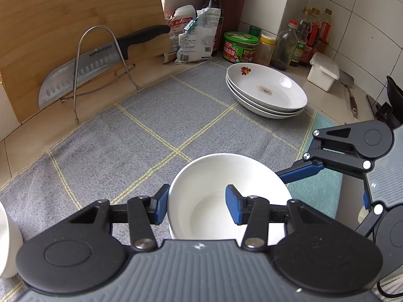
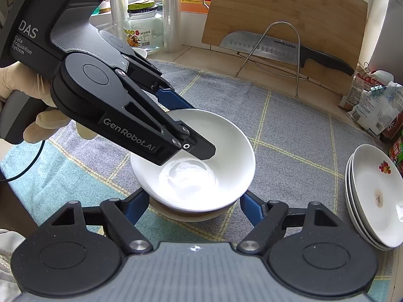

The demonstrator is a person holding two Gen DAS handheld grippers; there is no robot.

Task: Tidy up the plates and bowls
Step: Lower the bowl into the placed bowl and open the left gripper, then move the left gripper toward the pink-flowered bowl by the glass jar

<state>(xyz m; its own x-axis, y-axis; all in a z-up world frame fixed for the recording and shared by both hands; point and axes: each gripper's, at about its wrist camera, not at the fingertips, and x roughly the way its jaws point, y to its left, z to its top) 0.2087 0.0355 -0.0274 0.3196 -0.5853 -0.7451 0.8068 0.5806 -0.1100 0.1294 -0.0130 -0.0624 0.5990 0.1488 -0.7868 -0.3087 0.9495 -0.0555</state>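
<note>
A white bowl sits nested on a cream lower bowl on the grey checked mat. My left gripper is shut on the white bowl's rim, one pad inside and one outside. My right gripper straddles the lower bowl low down, its blue pads against both sides. From the left wrist view one right finger reaches the bowl's right side. A stack of three white plates with a fruit print rests further along the mat.
A cleaver and a cutting board lean in a wire rack behind the mat. Sauce bottles, jars, clipped bags and a white box line the tiled corner. Another white vessel stands at the left edge. A gloved hand holds the left gripper.
</note>
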